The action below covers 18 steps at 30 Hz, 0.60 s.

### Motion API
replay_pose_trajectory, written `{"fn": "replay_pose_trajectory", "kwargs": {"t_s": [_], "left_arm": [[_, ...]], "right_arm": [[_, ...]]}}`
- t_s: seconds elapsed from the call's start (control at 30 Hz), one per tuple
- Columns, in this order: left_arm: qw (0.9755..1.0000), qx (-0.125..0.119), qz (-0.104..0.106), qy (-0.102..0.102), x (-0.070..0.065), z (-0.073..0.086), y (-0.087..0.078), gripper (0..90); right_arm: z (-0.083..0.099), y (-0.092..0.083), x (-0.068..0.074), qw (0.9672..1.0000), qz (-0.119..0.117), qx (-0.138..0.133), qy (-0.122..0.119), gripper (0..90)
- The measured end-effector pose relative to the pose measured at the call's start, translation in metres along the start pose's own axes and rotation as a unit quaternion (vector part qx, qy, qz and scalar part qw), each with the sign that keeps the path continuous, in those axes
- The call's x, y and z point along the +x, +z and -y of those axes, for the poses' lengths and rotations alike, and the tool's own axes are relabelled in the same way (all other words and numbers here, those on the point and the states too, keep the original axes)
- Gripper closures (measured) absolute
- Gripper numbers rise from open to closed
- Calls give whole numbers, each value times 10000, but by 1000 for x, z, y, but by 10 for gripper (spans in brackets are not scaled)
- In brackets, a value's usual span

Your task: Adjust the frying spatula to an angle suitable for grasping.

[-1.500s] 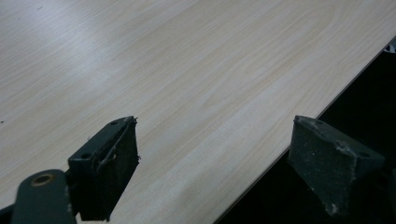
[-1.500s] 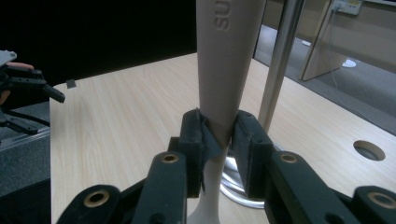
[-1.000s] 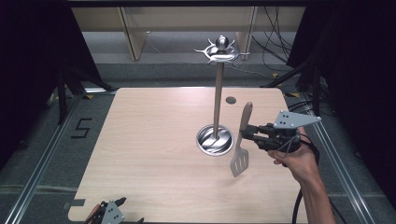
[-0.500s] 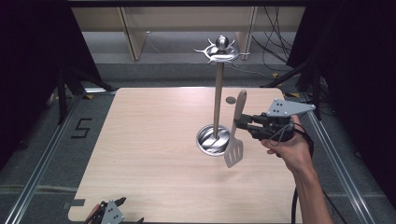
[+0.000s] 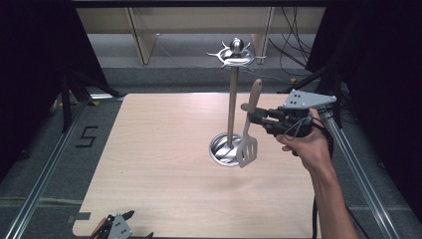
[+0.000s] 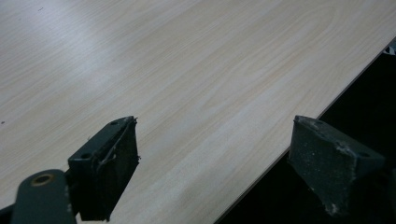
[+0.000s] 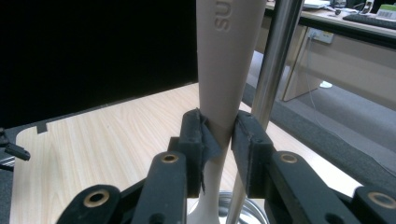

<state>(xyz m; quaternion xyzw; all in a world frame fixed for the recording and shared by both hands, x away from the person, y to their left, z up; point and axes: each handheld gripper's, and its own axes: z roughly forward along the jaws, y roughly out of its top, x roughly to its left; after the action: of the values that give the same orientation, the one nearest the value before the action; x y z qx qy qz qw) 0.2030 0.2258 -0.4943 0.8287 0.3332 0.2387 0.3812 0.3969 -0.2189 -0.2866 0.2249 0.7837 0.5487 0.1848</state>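
Note:
A beige slotted spatula (image 5: pixel 248 130) hangs upright in the air, blade down, just right of a steel utensil stand (image 5: pixel 232 102) with a round base (image 5: pixel 222 148) and a hooked crown (image 5: pixel 236 54). My right gripper (image 5: pixel 250 117) is shut on the spatula's handle (image 7: pixel 223 70), with the stand's pole (image 7: pixel 273 74) right behind it in the right gripper view. My left gripper (image 5: pixel 118 226) lies at the table's near left edge, its jaws wide apart over bare wood (image 6: pixel 196 84) with nothing between them.
The light wooden table (image 5: pixel 164 149) sits inside a metal rail frame (image 5: pixel 45 169). A floor marking shaped like a 5 (image 5: pixel 85 136) lies left of it. Shelving and cables (image 5: pixel 293 45) stand behind the table.
My right gripper has carried the spatula up and to the left, from beside the stand's base to close against its pole. The left gripper has stayed put.

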Motion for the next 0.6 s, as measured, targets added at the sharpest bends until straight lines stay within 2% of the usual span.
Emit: {"fn": "replay_pose_trajectory", "kwargs": {"t_s": [0.03, 0.07, 0.1, 0.17, 0.2, 0.23, 0.27, 0.33, 0.37, 0.4, 0.5, 0.53, 0.57, 0.6], "left_arm": [[10000, 0, 0, 0, 0, 0, 0, 150], [9998, 148, 22, 137, 3, -1, -1, 150], [10000, 54, 25, 13, 1, -1, -1, 150], [10000, 60, 15, 1, 0, 0, -1, 150], [9999, 99, 49, 99, 2, -1, -2, 150], [9999, 99, 49, 99, 2, -1, -2, 150], [10000, 45, -12, 42, 0, -1, 0, 150], [10000, 7, 27, -16, -1, 0, 0, 150], [9999, 84, 35, 44, 0, -1, -1, 150], [10000, 61, 27, 54, 1, -1, -1, 150], [9999, 114, 60, 22, 0, -1, -2, 150], [10000, 74, 24, 55, 1, -1, -1, 150], [9998, 154, 47, 87, 2, -1, -2, 150], [9999, 81, 13, 98, 1, -1, -1, 150]], "right_arm": [[-2, 1, -1, 9999, 89, -26, -57, 750], [-3, 2, -2, 10000, 46, 23, -24, 750], [-4, 4, -1, 9999, 143, -19, 14, 750], [-7, 6, -4, 9999, 78, 67, -53, 750], [-8, 6, -5, 9999, 99, 116, -7, 750], [-8, 8, -5, 9999, 121, 61, 39, 750], [-9, 7, -7, 9999, 97, 89, 39, 750], [-11, 9, -8, 9999, 52, 150, 8, 750], [-11, 9, -7, 9998, 100, 164, 39, 750], [-12, 9, -9, 9998, 151, 132, 3, 750], [-15, 8, -10, 9997, 141, 186, 46, 750], [-17, 9, -12, 9998, 102, 177, 38, 750], [-18, 10, -13, 9998, 147, 154, -24, 750], [-18, 11, -13, 9997, 180, 134, 39, 750]]}}
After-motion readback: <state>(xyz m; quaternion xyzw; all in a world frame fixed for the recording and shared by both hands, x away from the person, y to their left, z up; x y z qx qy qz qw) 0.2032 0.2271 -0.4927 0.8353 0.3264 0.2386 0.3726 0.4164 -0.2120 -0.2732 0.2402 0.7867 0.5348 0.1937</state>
